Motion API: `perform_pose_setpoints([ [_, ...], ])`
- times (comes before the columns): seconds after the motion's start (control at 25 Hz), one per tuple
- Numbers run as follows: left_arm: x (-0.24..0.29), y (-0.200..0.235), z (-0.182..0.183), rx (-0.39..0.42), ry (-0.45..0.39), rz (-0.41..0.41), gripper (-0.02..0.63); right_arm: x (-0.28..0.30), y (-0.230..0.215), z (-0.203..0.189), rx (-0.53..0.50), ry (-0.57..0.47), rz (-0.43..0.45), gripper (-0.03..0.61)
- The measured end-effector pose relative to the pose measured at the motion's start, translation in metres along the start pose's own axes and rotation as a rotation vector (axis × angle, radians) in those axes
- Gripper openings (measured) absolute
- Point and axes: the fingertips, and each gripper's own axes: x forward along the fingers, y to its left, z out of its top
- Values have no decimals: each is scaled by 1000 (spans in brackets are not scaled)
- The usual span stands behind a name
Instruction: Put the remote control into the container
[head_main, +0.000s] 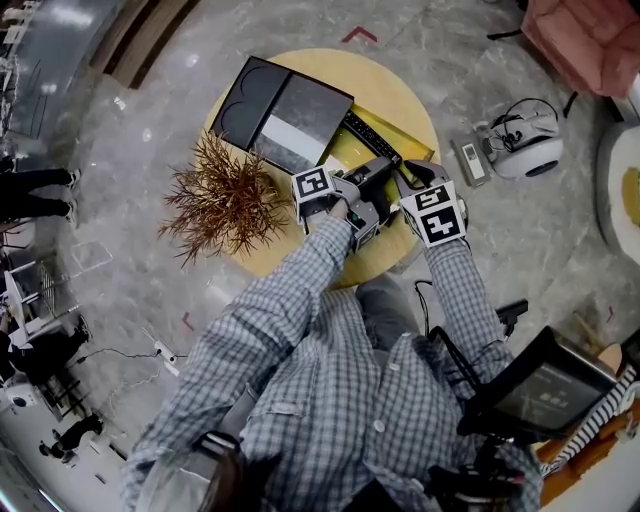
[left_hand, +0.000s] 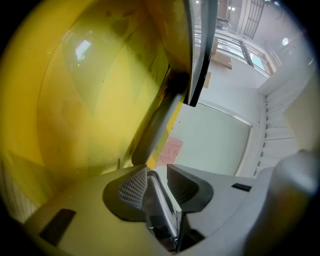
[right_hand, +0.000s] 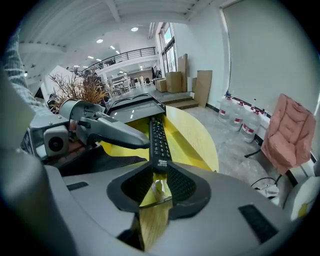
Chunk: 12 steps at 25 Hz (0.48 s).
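Round table (head_main: 392, 88): yellow container (left_hand: 75, 110) at 1 o'clock, its wall pinched by the left hand-held gripper (left_hand: 157, 167). Remote control (right_hand: 158, 140) lies over it, near end nipped by the right hand-held gripper (right_hand: 160, 165). Recommended: steady the container and lower the remote level.

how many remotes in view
2. A black remote control is over the round table, its near end between the right gripper's jaws; what looks like a light remote control lies on the floor right of the table.

No legible text; small white print on remote control (right_hand: 158, 145) too blurred to read.
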Motion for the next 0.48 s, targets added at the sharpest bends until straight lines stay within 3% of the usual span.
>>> perform_pose_setpoints([
  [0.24, -2, -3, -7, 9, 28, -8, 115, 0, -1, 8, 2, -11, -1, 91],
  [0.48, 1, -13, -18, 43, 65, -44, 115, -20, -9, 13, 76, -93, -33, 91],
])
